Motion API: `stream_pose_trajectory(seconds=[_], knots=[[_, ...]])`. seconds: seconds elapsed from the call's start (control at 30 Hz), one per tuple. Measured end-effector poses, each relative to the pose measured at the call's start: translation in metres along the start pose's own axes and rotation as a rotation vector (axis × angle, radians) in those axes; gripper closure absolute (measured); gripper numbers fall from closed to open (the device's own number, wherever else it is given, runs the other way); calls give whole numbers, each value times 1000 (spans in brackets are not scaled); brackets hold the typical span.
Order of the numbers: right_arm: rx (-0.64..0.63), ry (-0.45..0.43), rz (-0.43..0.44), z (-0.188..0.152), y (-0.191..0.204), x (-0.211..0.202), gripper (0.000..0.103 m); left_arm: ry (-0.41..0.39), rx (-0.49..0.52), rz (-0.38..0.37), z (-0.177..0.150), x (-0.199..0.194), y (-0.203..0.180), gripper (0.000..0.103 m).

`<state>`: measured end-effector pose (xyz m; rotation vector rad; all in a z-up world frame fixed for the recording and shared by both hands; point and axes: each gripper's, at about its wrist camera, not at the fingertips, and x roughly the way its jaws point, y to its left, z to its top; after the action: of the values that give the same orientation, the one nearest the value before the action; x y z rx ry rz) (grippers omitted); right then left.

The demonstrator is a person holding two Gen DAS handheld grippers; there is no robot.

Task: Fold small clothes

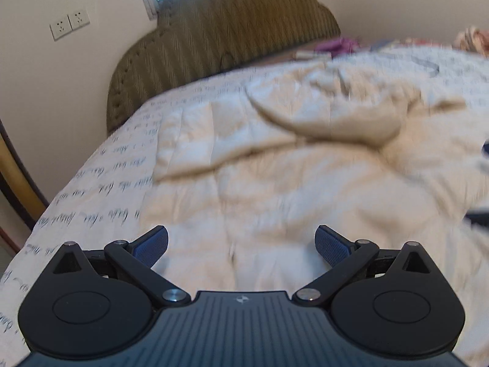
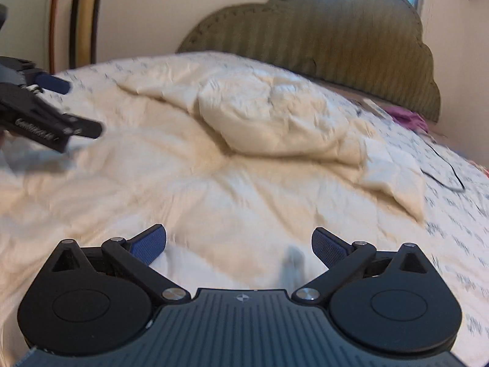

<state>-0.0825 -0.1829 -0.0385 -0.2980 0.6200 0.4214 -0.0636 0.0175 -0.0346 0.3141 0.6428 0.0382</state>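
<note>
A cream garment point(image 1: 305, 159) lies rumpled across the bed, with a folded-over sleeve or flap bunched at its far side point(image 1: 345, 113). In the right wrist view the same cream garment point(image 2: 214, 168) spreads under the gripper, its bunched fold point(image 2: 269, 116) further back. My left gripper point(image 1: 241, 244) hangs over the near part of the cloth, jaws wide apart with nothing between the blue pads. My right gripper point(image 2: 239, 244) is likewise open and empty above the cloth. The left gripper point(image 2: 55, 107) also shows at the left edge of the right wrist view, open.
The bed sheet point(image 1: 101, 189) is white with printed script. A green padded headboard point(image 1: 220, 30) stands against the wall. Purple cloth point(image 2: 409, 119) and a black cable point(image 2: 446, 168) lie near the head of the bed. Wall sockets point(image 1: 69, 24) are at the left.
</note>
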Motion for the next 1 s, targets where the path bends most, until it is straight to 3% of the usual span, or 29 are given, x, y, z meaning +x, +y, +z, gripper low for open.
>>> stream_pose_trajectory(seconds=[0.1, 0.23, 0.43, 0.7, 0.77, 0.9, 0.93, 1.0], knots=[[113, -28, 31, -8, -14, -26, 0, -50, 21, 28, -14, -25, 6, 0], [226, -60, 48, -27, -37, -60, 0, -100, -29, -2, -25, -53, 25, 0], [262, -30, -129, -67, -64, -101, 0, -76, -115, 33, -47, -70, 56, 0], [441, -37, -97, -108, -85, -134, 0, -6, -251, 67, -66, -95, 102, 0], [459, -37, -89, -110, -84, -135, 0, 23, -245, 149, -64, -103, 114, 0], [461, -48, -80, -109, -80, -141, 0, -37, -202, 540, -55, -139, 144, 0], [460, -51, -82, -108, -78, -142, 0, -61, -217, 577, -52, -149, 153, 0], [464, -49, -75, -109, -77, -142, 0, -89, -266, 544, -50, -165, 168, 0]])
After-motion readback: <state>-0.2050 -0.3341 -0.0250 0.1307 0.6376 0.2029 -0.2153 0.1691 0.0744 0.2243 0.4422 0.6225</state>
